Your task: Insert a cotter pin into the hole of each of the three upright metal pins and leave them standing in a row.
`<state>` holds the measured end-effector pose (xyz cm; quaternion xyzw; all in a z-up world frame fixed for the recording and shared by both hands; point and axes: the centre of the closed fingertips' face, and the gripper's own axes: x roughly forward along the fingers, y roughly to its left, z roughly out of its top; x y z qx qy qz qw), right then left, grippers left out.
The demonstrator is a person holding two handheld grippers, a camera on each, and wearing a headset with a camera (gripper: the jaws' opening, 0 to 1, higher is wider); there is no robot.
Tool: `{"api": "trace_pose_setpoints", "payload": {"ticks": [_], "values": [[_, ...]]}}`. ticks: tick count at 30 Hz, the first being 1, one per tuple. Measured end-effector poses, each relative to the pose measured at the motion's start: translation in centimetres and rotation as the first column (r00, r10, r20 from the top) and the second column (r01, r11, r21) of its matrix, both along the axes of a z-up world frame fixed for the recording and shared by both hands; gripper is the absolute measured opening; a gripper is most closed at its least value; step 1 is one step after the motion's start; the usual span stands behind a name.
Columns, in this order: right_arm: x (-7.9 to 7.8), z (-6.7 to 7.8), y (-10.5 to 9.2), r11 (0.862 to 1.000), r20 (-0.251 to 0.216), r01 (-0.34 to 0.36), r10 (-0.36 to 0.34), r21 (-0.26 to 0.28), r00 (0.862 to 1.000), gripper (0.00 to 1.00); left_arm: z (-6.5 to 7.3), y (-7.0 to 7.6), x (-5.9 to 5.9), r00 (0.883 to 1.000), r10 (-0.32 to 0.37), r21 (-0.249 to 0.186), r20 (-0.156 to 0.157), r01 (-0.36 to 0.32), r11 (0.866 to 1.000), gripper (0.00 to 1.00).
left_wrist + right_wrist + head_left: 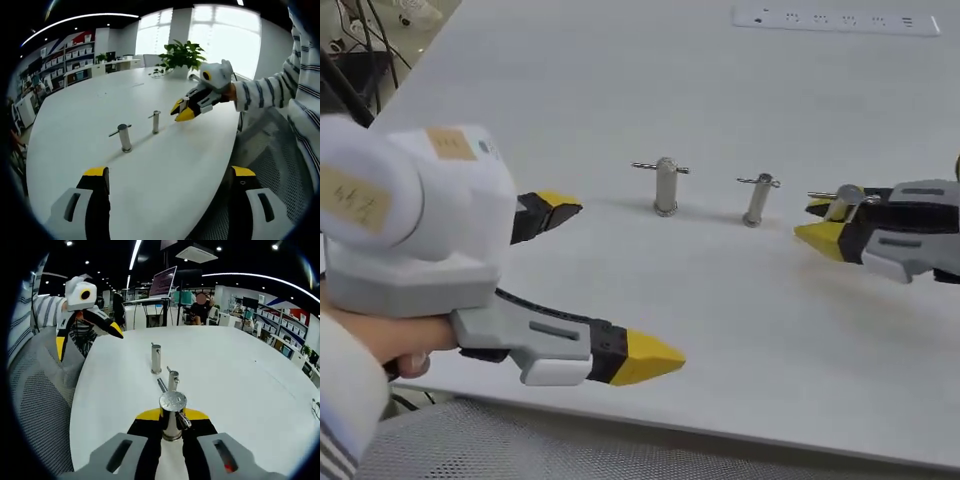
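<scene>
White tabletop (720,90) carries the 3 metal pins in a rough row.

Head view:
- Left pin (666,187) stands upright. A cotter pin (658,167) goes thru its top and sticks out both sides.
- Mid pin (757,200) stands to its right, apart from it, about upright. A second cotter pin (761,182) goes thru near its head.
- Third pin (842,203) is furthest right, tilted a bit, clamped between the yellow tips of the R gripper (823,222). A third cotter pin (820,195) pokes out toward the mid pin. Can't tell if this pin's base touches the table; the jaw hides it.
- L gripper (605,280) is low in the foreground, well apart from all pins, jaws spread wide w/ nothing between them. A hand (390,345) grips its handle.
- Power strip (835,20) lies at the far edge. Mesh chair (520,445) sits below the near edge.

R gripper view:
- R gripper (172,416) is closed snug on the third pin (173,402), round head facing the camera.
- Mid pin (173,379) and left pin (156,358) line up behind it.
- L gripper (89,340) is upper left, jaws splayed, above the table edge.

L gripper view:
- L gripper (169,175) has its own jaws far apart at the bottom, w/ bare table between.
- Left pin (124,137) and mid pin (156,121) stand ahead.
- R gripper (186,109) is just past the mid pin, held by an arm in a striped sleeve (265,92).
- Plant (182,52) is at the far end.
</scene>
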<state>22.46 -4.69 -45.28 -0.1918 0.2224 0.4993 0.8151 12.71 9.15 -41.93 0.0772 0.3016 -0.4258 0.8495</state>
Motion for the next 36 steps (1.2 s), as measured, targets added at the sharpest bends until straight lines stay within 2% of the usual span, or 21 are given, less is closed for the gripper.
{"api": "trace_pose_setpoints", "payload": {"ticks": [3, 7, 8, 14, 32, 36], "values": [[0.8, -0.3, -0.9, 1.0, -0.007, 0.008, -0.009, -0.004, 1.0, 0.09, -0.1, -0.2, -0.1, 1.0, 0.003, -0.005, -0.018, -0.003, 1.0, 0.99], [1.6, -0.7, -1.7, 1.0, -0.018, 0.019, -0.019, -0.005, 1.0, 0.09, -0.4, -0.4, -0.2, 1.0, -0.003, 0.008, -0.026, 0.003, 1.0, 0.99], [2.4, -0.9, -2.3, 1.0, -0.03, 0.026, -0.026, 0.011, 0.999, 0.09, -0.4, -0.4, -0.2, 1.0, -0.003, 0.009, -0.03, 0.004, 1.0, 0.99], [3.2, -1.8, -2.9, 0.999, -0.047, 0.025, -0.024, 0.023, 0.999, 0.09, -0.5, -0.5, -0.3, 0.999, 0.001, 0.009, -0.043, -0.001, 1.0, 0.99], [3.6, -3.1, -2.4, 0.997, -0.063, 0.032, -0.028, 0.067, 0.998, 0.09, -1.1, -0.5, -0.7, 0.997, 0.015, 0.019, -0.078, -0.014, 1.0, 0.99], [3.5, -3.0, -2.2, 0.997, -0.057, 0.026, -0.022, 0.076, 0.998, 0.09, -1.2, -0.7, -0.9, 0.996, 0.013, 0.019, -0.085, -0.011, 1.0, 0.99]]}}
